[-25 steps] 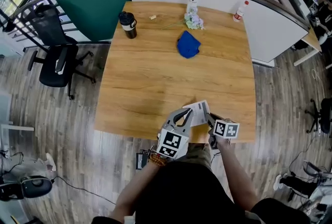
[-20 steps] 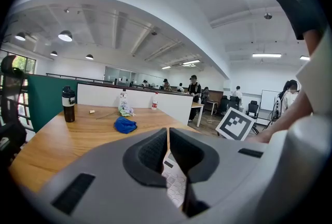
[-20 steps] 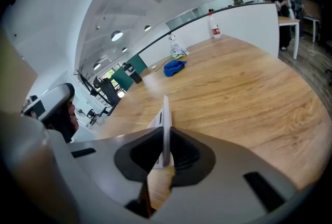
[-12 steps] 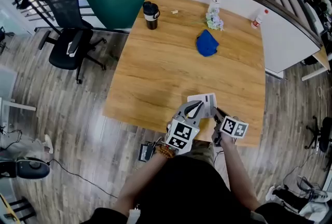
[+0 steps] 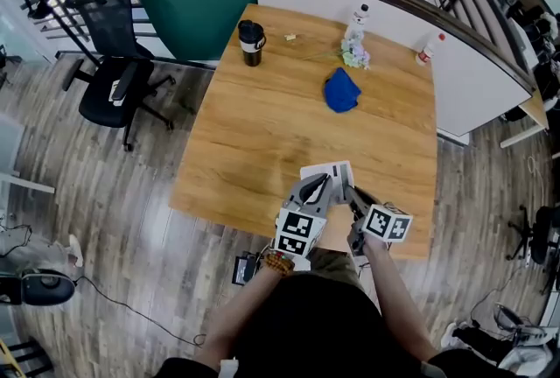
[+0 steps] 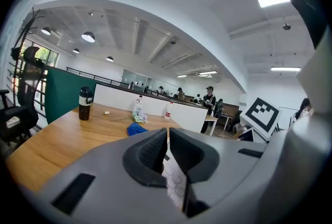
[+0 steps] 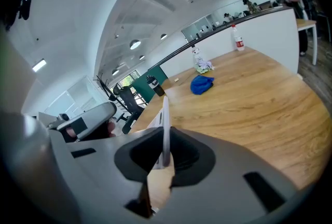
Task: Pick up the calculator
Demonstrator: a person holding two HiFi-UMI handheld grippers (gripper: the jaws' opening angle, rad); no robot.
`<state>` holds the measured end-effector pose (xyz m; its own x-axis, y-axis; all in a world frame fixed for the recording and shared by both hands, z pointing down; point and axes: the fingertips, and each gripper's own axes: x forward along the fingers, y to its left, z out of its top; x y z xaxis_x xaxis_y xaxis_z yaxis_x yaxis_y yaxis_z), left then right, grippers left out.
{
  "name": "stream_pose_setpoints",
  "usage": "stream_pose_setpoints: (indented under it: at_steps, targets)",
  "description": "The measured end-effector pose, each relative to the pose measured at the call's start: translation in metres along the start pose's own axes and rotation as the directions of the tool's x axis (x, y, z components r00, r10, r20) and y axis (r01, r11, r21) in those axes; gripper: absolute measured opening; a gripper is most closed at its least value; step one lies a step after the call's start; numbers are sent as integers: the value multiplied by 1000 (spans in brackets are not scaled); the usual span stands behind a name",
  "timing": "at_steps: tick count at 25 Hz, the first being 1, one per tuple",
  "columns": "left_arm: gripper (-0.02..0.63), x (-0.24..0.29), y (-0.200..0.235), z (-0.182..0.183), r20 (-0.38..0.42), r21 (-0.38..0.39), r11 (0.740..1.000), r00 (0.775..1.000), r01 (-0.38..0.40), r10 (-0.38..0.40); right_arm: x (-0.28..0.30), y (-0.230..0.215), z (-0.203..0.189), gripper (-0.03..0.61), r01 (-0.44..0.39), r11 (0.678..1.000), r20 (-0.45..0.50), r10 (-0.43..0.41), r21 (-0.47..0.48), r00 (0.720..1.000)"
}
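Still, both hand-held grippers (image 5: 322, 185) (image 5: 352, 195) clamp the calculator (image 5: 327, 171).

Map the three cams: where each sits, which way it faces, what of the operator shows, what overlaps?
Head view: on the head, facing steeply down at the table; shows torso, forearms, left gripper, right gripper, both on the calculator.
Left gripper view: on the left gripper, looking along its jaws toward the cloth; jaws shut on the calculator; right gripper at right.
Right gripper view: on the right gripper, looking along its jaws toward the cloth; jaws grip the calculator's edge; left gripper at left.
Shared by all: mug, cloth, calculator.
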<state>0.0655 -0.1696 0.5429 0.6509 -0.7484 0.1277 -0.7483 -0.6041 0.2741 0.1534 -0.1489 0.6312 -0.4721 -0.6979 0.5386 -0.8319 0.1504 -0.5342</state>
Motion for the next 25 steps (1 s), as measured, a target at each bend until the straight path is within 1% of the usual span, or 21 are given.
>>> stream_pose_setpoints:
  at_steps: [2, 5, 8, 12, 15, 17, 20, 22, 25]
  targets:
    - [29, 4, 8, 2, -10, -5, 1000, 1000, -16, 16, 4, 4, 8, 48, -22, 1000, 11, 21, 2, 1000]
    - [29, 13, 6, 12, -15, 37, 999, 999, -27, 28, 6, -1, 17, 48, -61, 998, 30, 60, 22, 998]
    - [29, 10, 6, 22, -43, 69, 997, 998, -46, 49, 13, 0, 20, 48, -109, 993, 56, 107, 48, 993]
    - [29, 17, -12, 29, -61, 108, 993, 997, -44, 51, 5, -14, 38, 48, -112, 991, 111, 104, 73, 988]
    - [29, 26, -30, 30, -58, 100, 994, 997, -50, 56, -8, -27, 50, 48, -114, 992, 152, 105, 50, 983]
    - [29, 34, -40, 35, -31, 84, 995, 998, -59, 62, -15, -34, 61, 48, -107, 994, 178, 104, 9, 978]
    - [29, 46, -54, 39, 6, 99, 993, 998, -69, 69, -29, -43, 80, 48, -80, 996, 221, 84, -29, 972]
    - [29, 54, -59, 39, 26, 98, 992, 997, -78, 75, -41, -48, 92, 48, -48, 997, 251, 60, -53, 966]
    - [29, 69, -59, 39, 63, 88, 992, 994, -93, 88, -56, -55, 116, 48, 18, 992, 302, 19, -121, 953]
